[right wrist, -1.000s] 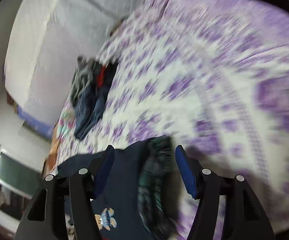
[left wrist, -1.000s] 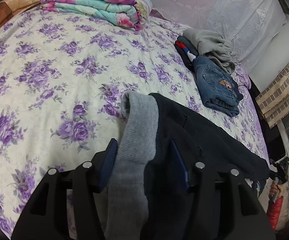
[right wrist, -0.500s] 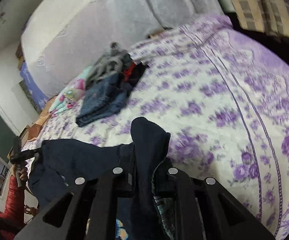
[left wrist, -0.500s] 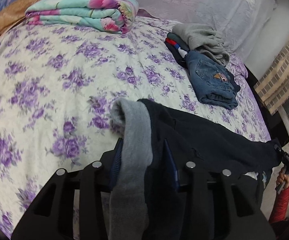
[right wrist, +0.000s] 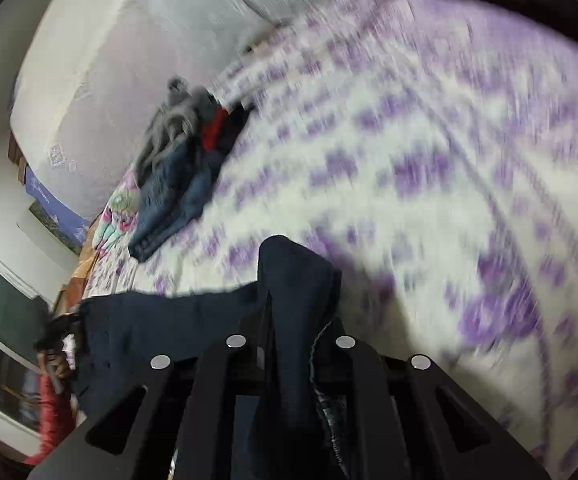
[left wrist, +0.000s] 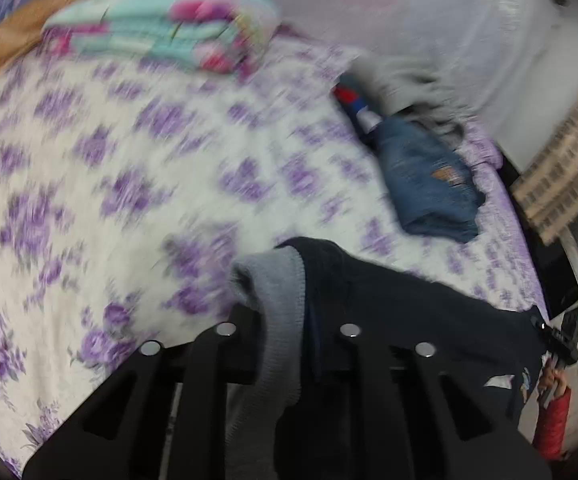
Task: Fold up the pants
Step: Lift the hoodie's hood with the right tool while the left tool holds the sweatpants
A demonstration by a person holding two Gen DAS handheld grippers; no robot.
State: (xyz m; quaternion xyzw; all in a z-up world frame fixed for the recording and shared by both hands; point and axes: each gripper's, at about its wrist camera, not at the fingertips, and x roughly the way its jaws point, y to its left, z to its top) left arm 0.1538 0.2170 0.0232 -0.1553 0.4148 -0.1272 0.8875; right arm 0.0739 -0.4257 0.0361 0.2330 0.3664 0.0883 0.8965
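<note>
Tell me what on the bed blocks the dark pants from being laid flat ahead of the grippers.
Nothing visible does. The dark pants hang pinched in both grippers above bare floral bedspread; the folded jeans and quilt lie farther back.

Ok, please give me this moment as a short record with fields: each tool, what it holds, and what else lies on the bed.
left tool: shut on the dark pants, at the grey waistband
right tool: shut on the dark pants at another edge
pants: stretched between both tools
bed: purple floral sheet
far side: folded jeans, grey garment, folded floral blanket
</note>
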